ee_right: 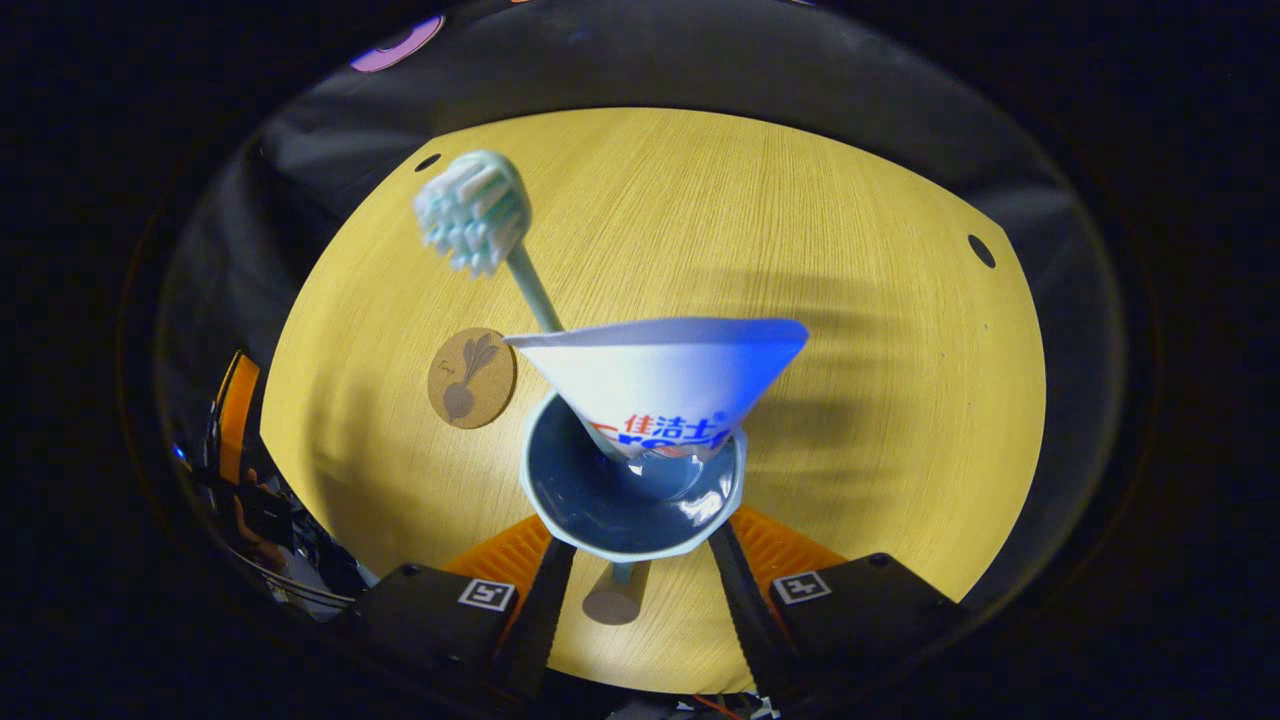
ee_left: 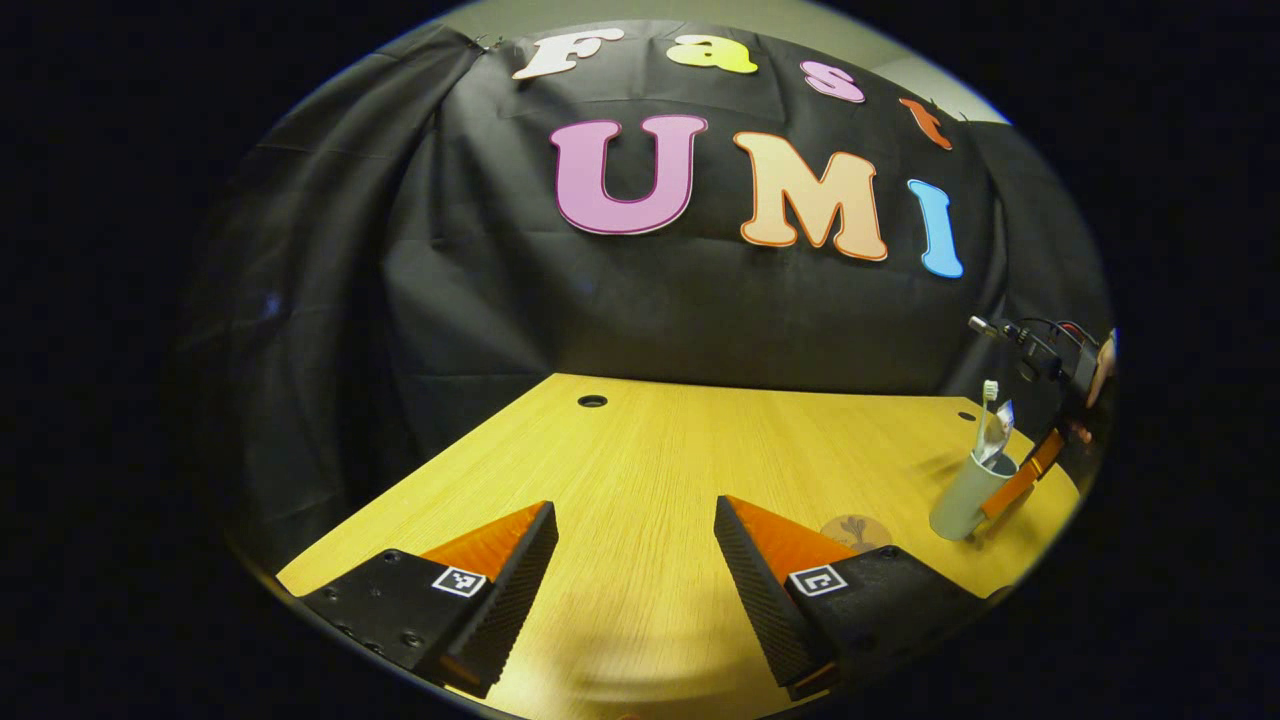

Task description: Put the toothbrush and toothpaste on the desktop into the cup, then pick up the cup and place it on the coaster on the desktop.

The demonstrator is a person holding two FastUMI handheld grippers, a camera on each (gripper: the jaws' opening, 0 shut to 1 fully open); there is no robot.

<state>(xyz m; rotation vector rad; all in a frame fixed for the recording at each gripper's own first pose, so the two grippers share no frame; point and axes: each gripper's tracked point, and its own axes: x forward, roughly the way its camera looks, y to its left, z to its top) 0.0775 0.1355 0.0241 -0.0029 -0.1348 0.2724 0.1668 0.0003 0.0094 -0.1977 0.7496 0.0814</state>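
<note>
In the right gripper view I look down into a pale cup [ee_right: 600,520] with a dark blue inside. It holds a mint toothbrush [ee_right: 472,212] and a white toothpaste tube [ee_right: 665,380], both sticking up. My right gripper [ee_right: 640,560] is shut on the cup, one finger on each side of its wall. The round cork coaster [ee_right: 472,378] lies on the desk just left of the cup. In the left gripper view the cup [ee_left: 962,497] leans at the far right, held by the right gripper [ee_left: 1020,480], beside the coaster [ee_left: 856,532]. My left gripper [ee_left: 635,520] hangs open over the desk.
The yellow wooden desk [ee_left: 650,450] has small round cable holes near its back edge [ee_left: 592,401]. Black cloth walls close it in behind and on the left. The left gripper and the hand holding it [ee_right: 240,480] show at the left edge of the right gripper view.
</note>
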